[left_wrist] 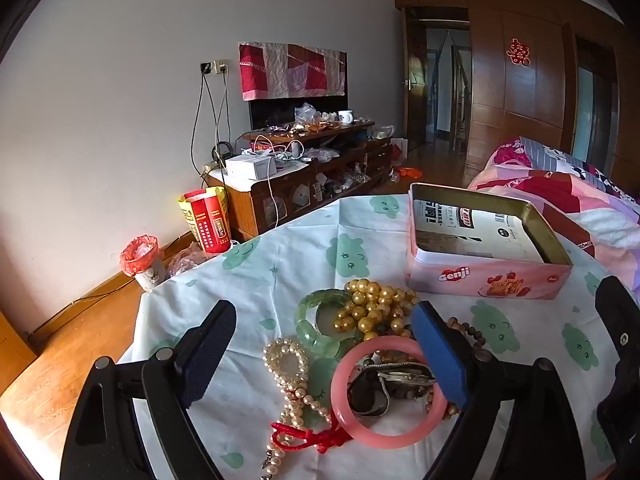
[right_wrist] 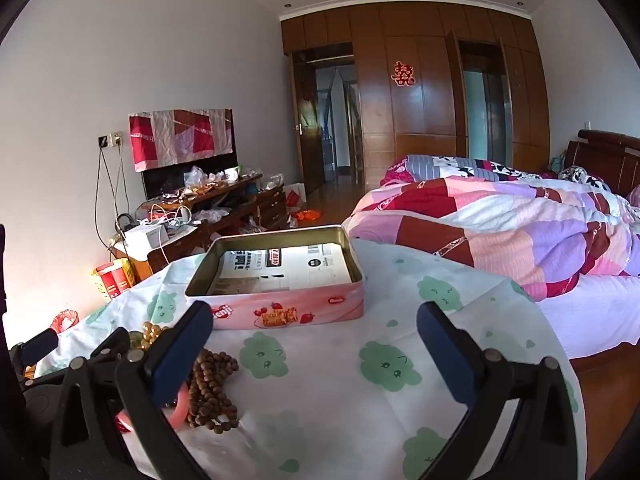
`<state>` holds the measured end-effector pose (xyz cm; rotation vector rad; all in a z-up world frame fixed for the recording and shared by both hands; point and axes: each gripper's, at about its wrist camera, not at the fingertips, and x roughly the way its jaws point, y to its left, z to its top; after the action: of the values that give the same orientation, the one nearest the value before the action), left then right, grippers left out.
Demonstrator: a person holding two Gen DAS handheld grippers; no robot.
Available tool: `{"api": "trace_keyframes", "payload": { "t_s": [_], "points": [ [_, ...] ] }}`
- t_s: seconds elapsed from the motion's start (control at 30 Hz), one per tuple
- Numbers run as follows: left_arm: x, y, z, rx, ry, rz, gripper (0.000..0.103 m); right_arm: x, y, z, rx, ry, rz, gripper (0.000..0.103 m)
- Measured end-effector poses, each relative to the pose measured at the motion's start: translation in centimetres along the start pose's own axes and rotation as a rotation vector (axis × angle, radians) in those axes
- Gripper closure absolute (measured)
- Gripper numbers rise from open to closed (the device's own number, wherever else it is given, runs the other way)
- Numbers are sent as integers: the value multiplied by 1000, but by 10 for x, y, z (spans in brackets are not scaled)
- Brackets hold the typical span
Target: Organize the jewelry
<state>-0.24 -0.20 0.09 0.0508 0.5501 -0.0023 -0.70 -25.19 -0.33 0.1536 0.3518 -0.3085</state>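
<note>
A cloth (left_wrist: pixel 280 264) with green cartoon shapes is covering the table and filling the lower half of both views. A pink tin (left_wrist: pixel 484 248), lid off, is sitting on it at the right centre of the left wrist view and at centre in the right wrist view (right_wrist: pixel 280 276); printed cardboard is lying inside.

The left gripper (left_wrist: pixel 324 344) is hovering low in its frame, fingers spread wide and grasping nothing, with the jewelry pile lying between them on the cloth. The right gripper (right_wrist: pixel 316 344) is likewise gaping over bare cloth, holding nothing.

In the pile, a pink bangle (left_wrist: pixel 384 396) is lying at lower centre, ringing a dark watch (left_wrist: pixel 384 384). Above it are sitting gold beads (left_wrist: pixel 372 308) and, touching them on the left, a green bracelet (left_wrist: pixel 320 320). Pearls (left_wrist: pixel 288 376) are trailing down the lower left to a red cord (left_wrist: pixel 308 436). Brown beads (right_wrist: pixel 212 388) are heaped at lower left in the right wrist view.
</note>
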Motion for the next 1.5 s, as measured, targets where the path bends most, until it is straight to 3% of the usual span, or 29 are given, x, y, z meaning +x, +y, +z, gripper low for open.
{"api": "trace_keyframes", "payload": {
  "t_s": [0.17,1.5],
  "points": [
    [0,1,-1,-8,7,-25,13,-1,0,0,-1,6,-2,0],
    [-2,5,-1,-29,4,-18,13,-1,-6,1,2,5,-3,0]
  ]
}}
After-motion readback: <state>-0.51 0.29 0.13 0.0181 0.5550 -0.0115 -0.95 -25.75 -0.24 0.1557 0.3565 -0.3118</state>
